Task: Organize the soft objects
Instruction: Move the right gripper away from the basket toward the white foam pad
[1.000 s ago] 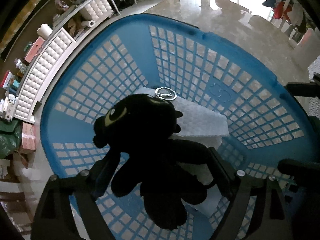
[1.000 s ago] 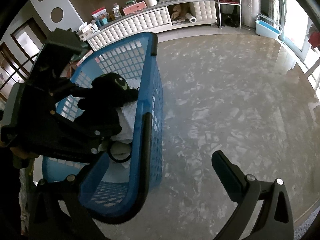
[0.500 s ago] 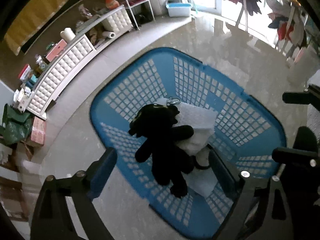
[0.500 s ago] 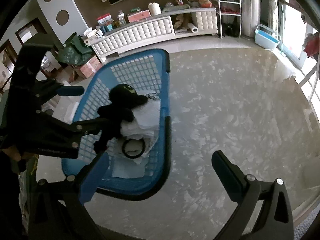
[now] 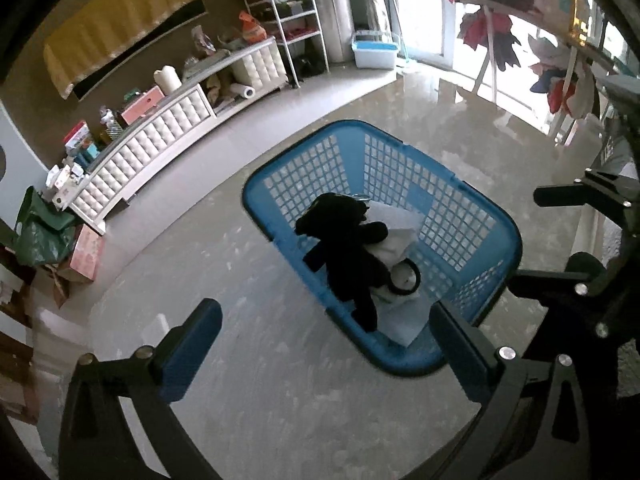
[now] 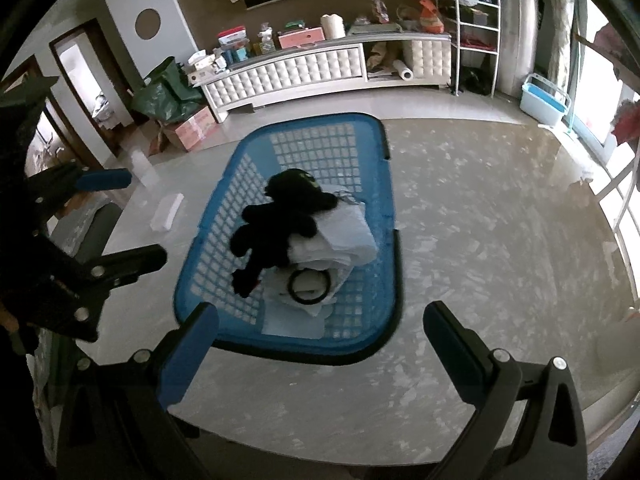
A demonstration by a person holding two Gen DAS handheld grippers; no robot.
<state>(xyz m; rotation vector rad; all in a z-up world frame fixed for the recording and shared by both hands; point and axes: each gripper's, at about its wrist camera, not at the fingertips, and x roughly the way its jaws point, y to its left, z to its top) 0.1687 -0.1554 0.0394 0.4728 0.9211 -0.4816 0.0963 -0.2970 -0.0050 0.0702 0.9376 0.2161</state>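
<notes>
Glossy grey floor [image 6: 480, 220] fills most of both views, with a white tufted low cabinet [image 6: 304, 72] along the far wall and a white wire rack [image 6: 476, 32] beside it. Blue plastic laundry basket [image 6: 384, 184] sits on the floor, lattice sides. Inside it, a black plush toy [image 6: 280, 224] lies on top of folded white cloth [image 6: 344, 236], sprawled toward the basket's left side in the right wrist view. A black ring-shaped item [image 6: 310, 286] rests on the white pile just below the plush. Left gripper [image 5: 324, 344] hangs above the floor and the basket's near edge, jaws spread wide, having just been opening, nothing between them, plush well clear of the pads. Right gripper [image 6: 320, 344] also wide apart, empty, over the basket's near rim. Left gripper is visible at the left edge of the right wrist view. Green bag [image 6: 168, 92] and cardboard box [image 6: 192, 128] sit by the cabinet's end.
</notes>
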